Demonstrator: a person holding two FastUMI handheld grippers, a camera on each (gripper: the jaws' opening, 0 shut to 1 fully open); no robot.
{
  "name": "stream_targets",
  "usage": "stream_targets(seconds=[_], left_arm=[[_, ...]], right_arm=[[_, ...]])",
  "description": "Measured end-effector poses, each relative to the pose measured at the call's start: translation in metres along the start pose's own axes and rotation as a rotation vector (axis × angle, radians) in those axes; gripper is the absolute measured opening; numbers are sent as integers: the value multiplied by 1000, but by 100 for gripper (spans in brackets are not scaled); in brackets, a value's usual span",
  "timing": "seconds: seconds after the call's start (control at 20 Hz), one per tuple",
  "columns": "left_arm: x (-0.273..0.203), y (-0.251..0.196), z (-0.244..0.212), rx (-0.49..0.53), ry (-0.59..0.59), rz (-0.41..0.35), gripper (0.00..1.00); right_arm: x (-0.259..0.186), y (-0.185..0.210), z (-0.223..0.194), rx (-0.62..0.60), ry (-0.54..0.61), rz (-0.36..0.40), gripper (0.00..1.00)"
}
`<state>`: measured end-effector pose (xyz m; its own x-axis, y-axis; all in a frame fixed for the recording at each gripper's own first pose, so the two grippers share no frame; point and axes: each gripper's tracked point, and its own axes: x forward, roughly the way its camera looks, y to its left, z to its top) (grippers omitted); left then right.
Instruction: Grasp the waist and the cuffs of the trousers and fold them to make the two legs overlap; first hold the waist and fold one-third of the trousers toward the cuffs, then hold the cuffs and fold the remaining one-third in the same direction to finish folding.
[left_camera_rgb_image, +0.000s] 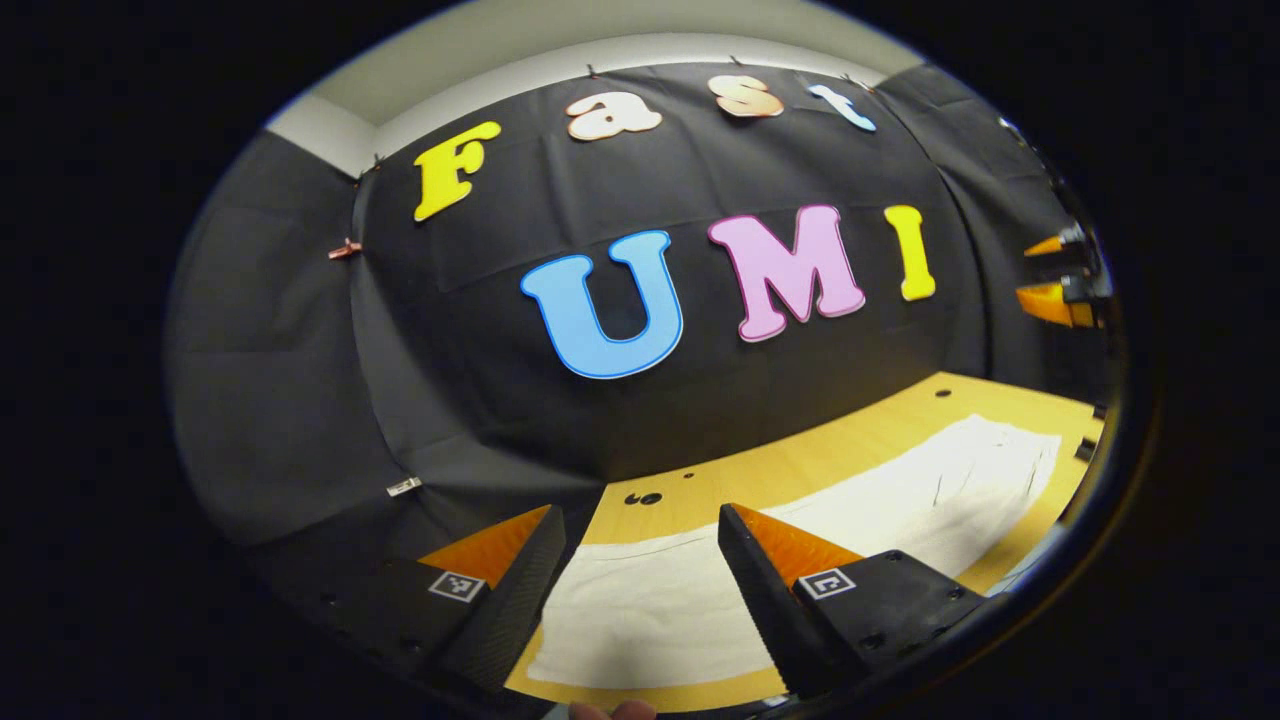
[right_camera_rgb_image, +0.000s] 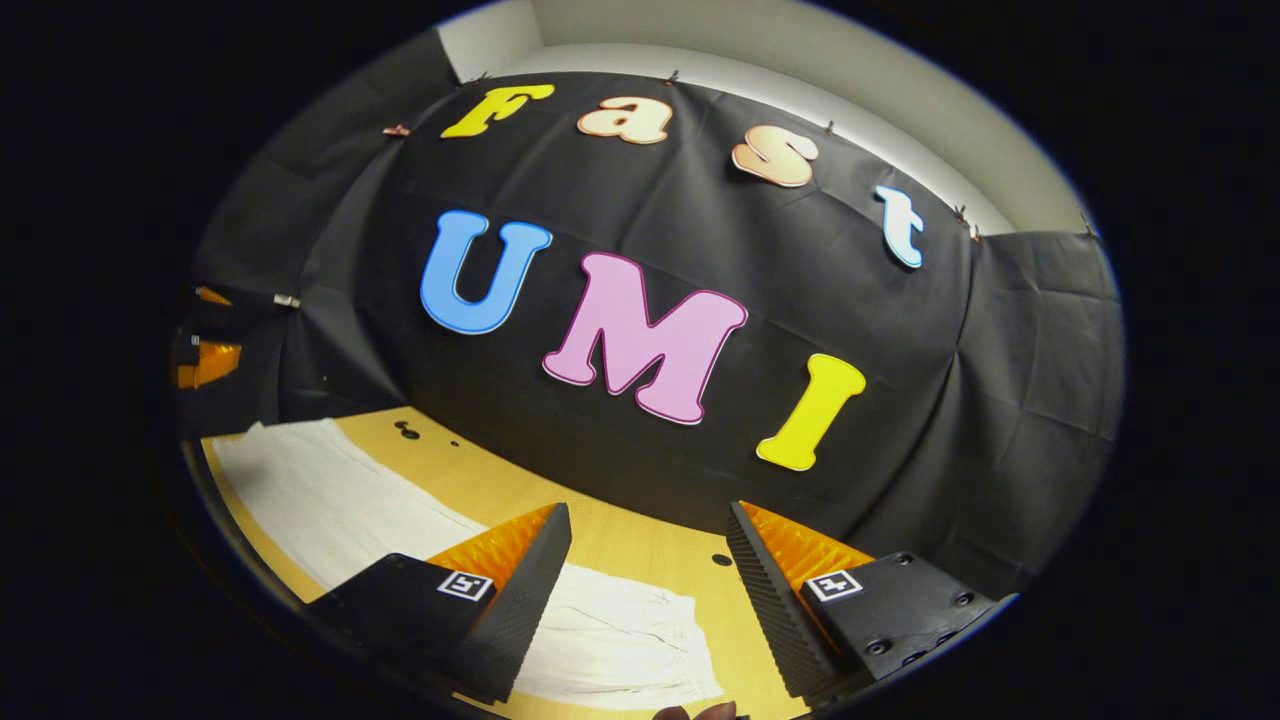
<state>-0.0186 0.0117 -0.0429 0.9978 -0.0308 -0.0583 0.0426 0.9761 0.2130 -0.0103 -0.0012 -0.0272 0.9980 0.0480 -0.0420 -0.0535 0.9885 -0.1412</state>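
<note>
My right gripper (right_camera_rgb_image: 645, 545) hangs wide open above the table (right_camera_rgb_image: 640, 545), nothing between its fingers. White trousers (right_camera_rgb_image: 330, 495) lie flat below, running left toward my other gripper (right_camera_rgb_image: 205, 360) at the far edge.

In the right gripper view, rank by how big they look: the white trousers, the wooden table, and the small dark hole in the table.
1. Table and trousers: too close to rank.
2. Hole: smallest.
</note>
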Motion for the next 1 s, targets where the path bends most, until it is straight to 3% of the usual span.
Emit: stream_targets(seconds=[0.25,0.5,0.65,1.0], left_arm=[[-4,12,-57,260,67,-51,99],[5,9,-125,537,152,-141,97],[21,17,-188,710,207,-235,97],[36,30,-274,897,313,-387,97]], right_arm=[[-6,-16,-47,-143,69,29,97],[-20,-47,-134,-436,178,112,97],[-33,-47,-212,-634,259,260,97],[-41,-43,-322,-875,380,515,97]])
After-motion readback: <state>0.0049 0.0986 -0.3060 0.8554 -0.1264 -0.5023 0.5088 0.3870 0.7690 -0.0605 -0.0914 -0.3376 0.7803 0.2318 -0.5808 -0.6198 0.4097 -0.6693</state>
